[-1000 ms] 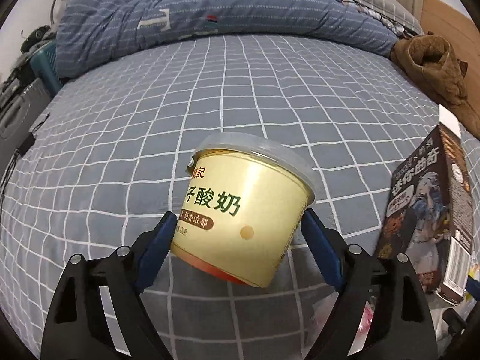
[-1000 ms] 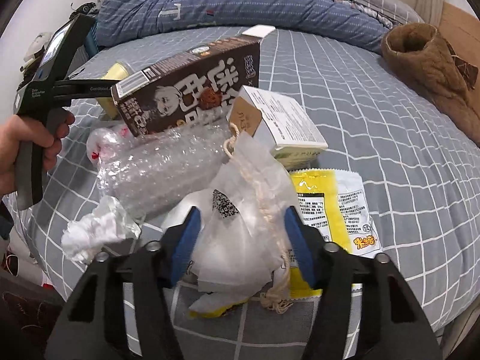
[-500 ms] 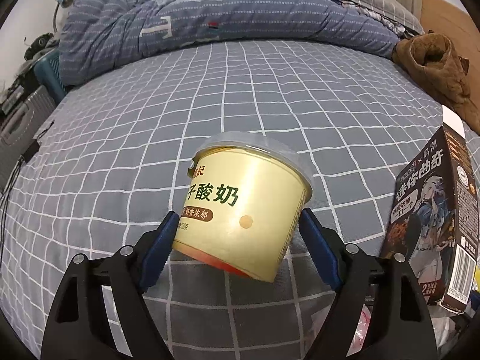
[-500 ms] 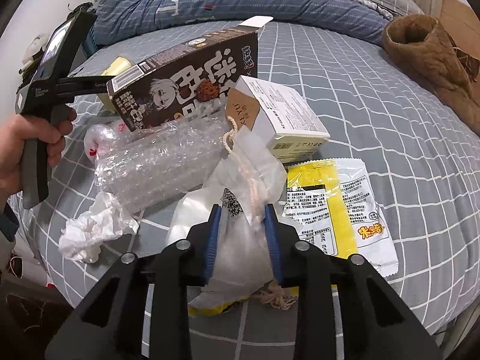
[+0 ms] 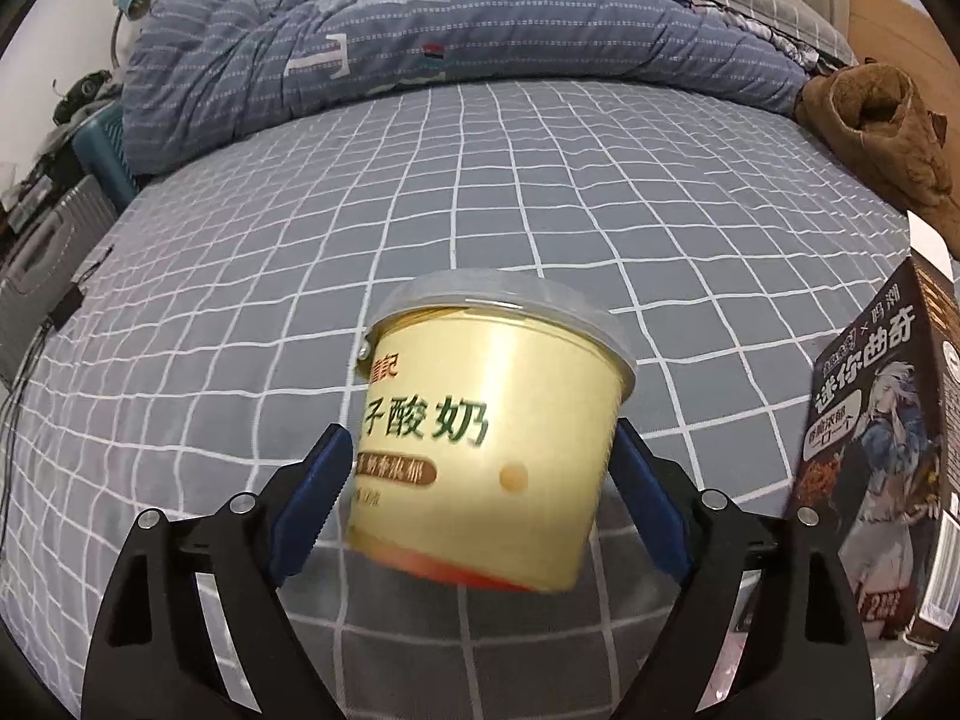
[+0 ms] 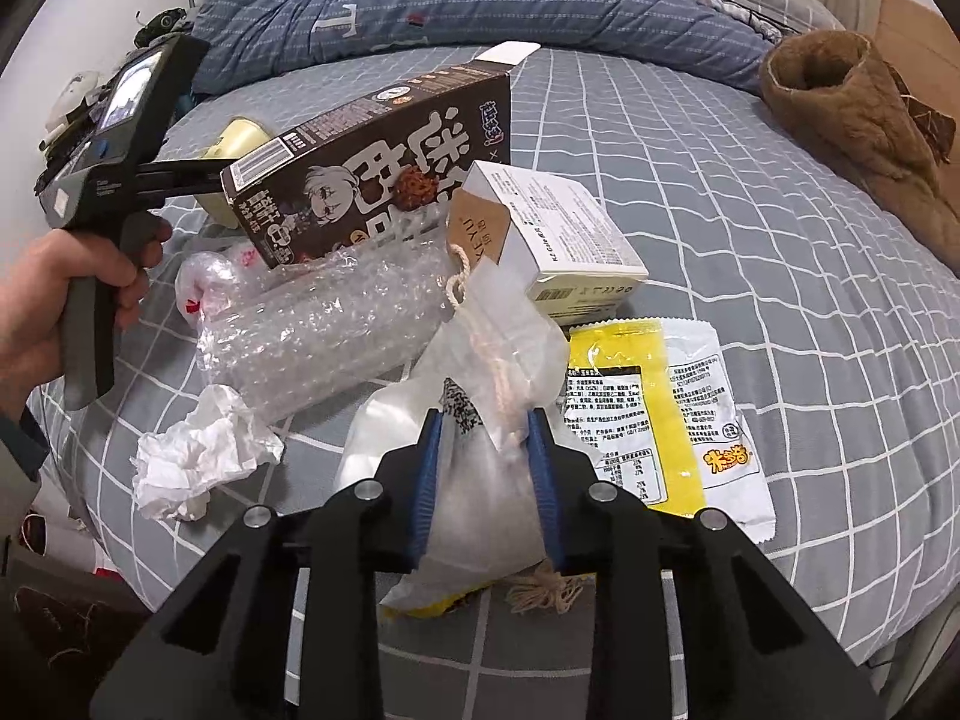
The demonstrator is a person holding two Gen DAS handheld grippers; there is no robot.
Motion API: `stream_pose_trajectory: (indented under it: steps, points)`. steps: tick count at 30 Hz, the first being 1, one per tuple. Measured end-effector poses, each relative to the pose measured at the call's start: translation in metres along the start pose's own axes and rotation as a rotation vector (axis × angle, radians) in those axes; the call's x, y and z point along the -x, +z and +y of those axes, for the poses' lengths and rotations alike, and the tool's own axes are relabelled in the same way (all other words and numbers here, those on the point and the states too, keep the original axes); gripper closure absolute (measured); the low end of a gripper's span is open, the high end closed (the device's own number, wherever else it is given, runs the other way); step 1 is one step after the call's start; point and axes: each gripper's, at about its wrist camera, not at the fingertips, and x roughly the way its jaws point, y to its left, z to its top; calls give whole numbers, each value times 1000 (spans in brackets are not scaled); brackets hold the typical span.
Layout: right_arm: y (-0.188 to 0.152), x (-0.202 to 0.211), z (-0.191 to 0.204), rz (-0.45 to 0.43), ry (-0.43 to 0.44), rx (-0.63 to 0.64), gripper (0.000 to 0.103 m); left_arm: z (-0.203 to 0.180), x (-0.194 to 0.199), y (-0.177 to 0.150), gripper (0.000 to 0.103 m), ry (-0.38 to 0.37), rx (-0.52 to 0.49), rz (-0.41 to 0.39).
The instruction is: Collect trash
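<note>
In the left wrist view a pale yellow yoghurt cup (image 5: 492, 420) with a clear lid hangs tilted above the grey checked bedsheet (image 5: 540, 192). My left gripper (image 5: 480, 438) has its blue pads against the cup's sides, and its jaws are opening slightly. In the right wrist view my right gripper (image 6: 486, 426) is shut on a translucent white drawstring pouch (image 6: 498, 330) lying on the trash pile. A brown cookie box (image 6: 372, 168) leans over a roll of bubble wrap (image 6: 324, 330). A hand (image 6: 54, 288) at the left holds the other gripper, with the cup (image 6: 237, 138) partly hidden behind the box.
A small white carton (image 6: 552, 234), a yellow snack wrapper (image 6: 648, 408) and a crumpled tissue (image 6: 198, 456) lie around the pouch. A brown fleece garment (image 6: 852, 120) lies at the right and a blue quilt (image 5: 450, 42) at the back. The bed's edge drops off at the bottom left.
My right gripper's jaws closed in on the drawstring pouch and now pinch it. The yoghurt cup stayed between the left pads and barely shifted.
</note>
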Motion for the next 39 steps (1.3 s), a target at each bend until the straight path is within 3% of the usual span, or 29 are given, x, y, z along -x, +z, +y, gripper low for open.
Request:
stream_pose_trajectory:
  steps: [1,12,20,39]
  points:
    - [0,-1,-1,0,2,0,76,1,-1,0,28,-13,4,-4]
    - [0,3,0,-14,1,-10,77,-1,6,-2,28,-11,-6,-28]
    - [0,20,2,-31,-7,-15,77,4,34,-5,28,2,14,-38]
    - [-7,74,10,-96,-7,-42,77,20,111,-48,28,35,86,-20]
